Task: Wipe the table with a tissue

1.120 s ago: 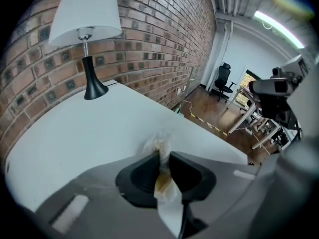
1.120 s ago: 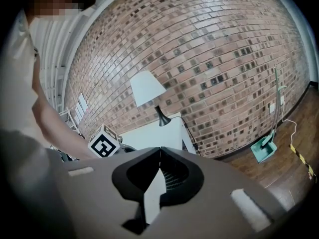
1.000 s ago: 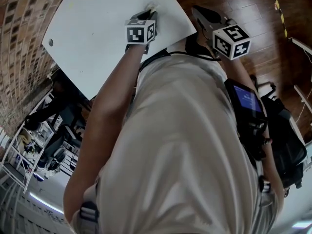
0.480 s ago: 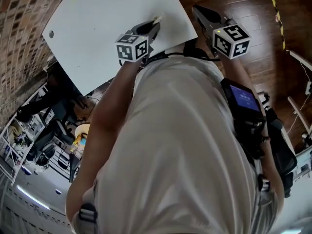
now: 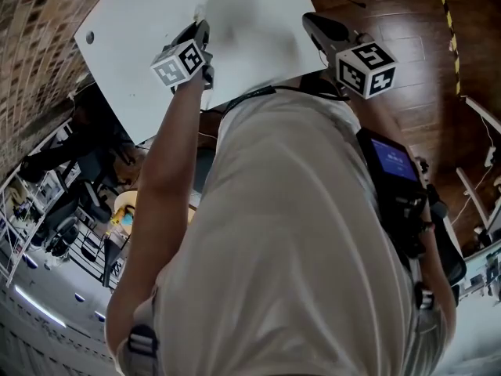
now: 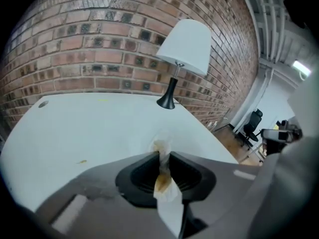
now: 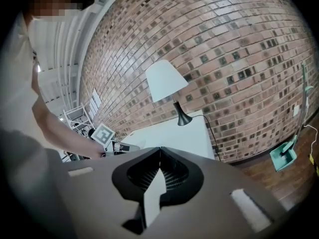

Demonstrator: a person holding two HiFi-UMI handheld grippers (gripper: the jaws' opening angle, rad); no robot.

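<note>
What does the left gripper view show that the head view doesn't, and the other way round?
Only the left gripper view: a lamp with a white shade, and a brown-stained tissue pinched between the left gripper's jaws. Only the head view: the person's shirt, the right gripper and the wooden floor. Both: the white table and the brick wall.

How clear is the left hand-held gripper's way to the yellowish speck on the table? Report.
Likely yes: only bare table lies between the left hand-held gripper, shut on the tissue, and the yellowish speck to its left.
</note>
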